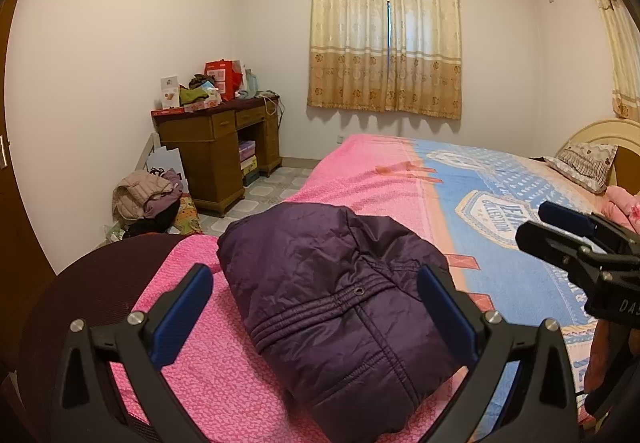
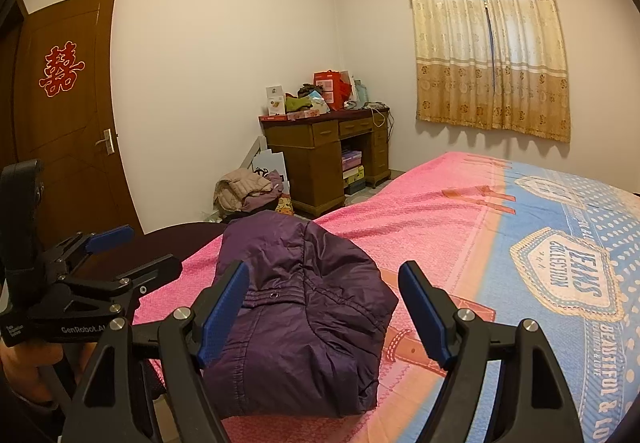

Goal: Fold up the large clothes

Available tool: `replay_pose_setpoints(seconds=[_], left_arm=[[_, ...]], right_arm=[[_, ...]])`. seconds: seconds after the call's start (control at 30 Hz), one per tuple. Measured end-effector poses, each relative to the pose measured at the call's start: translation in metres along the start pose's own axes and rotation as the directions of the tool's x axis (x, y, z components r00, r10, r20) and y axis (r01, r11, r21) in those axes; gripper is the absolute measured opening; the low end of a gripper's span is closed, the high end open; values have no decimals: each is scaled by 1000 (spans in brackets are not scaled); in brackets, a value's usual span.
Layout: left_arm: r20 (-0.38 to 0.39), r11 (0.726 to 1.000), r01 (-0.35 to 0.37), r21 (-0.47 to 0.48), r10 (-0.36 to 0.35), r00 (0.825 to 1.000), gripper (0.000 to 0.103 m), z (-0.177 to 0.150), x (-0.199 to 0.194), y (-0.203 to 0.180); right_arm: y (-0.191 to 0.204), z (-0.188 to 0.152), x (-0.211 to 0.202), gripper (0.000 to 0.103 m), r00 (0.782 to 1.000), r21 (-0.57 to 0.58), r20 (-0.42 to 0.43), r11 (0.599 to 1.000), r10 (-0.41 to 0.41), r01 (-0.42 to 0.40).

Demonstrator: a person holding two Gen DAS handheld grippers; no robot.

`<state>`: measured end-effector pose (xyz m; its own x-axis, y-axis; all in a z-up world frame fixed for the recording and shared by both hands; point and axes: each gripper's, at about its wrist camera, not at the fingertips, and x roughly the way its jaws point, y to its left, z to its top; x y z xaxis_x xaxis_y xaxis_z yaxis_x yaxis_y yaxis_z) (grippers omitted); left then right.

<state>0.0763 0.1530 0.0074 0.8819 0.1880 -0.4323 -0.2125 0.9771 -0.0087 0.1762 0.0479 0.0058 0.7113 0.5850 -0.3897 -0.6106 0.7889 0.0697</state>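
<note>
Folded dark purple quilted jacket (image 1: 340,307) laid on pink and blue patterned bedspread (image 1: 500,211), left gripper (image 1: 316,307) and right gripper (image 2: 324,307) held spread above it, nothing pinched

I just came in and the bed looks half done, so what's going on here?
A person is folding clothes on the bed with a gripper in each hand. A purple puffer jacket lies folded into a compact bundle on the pink end of the bedspread. The left gripper and right gripper are both open just in front of it, holding nothing. More clothes sit in a heap on the floor by the desk.
</note>
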Motion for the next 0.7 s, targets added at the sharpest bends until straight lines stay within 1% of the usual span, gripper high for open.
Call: replay_pose_setpoints(seconds=[0.2, 0.3, 0.43, 0.53, 0.7], left_arm=[[1, 1000, -1, -4, 1, 1000, 103, 1, 2, -2], [-21, 1000, 9, -4, -9, 1000, 103, 2, 5, -3], [-25, 1000, 4, -30, -5, 1000, 103, 2, 6, 0], [-14, 999, -5, -40, 4, 1000, 103, 2, 4, 3], [33, 999, -38, -6, 38, 999, 103, 4, -3, -1]], right_arm=[[0, -1, -1, 78, 1000, 9, 8, 1000, -1, 1], [-1, -1, -2, 78, 1000, 14, 18, 1000, 1, -1], [-1, -2, -4, 78, 1000, 6, 23, 1000, 0, 0], [-1, -2, -4, 78, 1000, 7, 24, 1000, 1, -1], [2, -4, -4, 78, 1000, -2, 13, 1000, 16, -16]])
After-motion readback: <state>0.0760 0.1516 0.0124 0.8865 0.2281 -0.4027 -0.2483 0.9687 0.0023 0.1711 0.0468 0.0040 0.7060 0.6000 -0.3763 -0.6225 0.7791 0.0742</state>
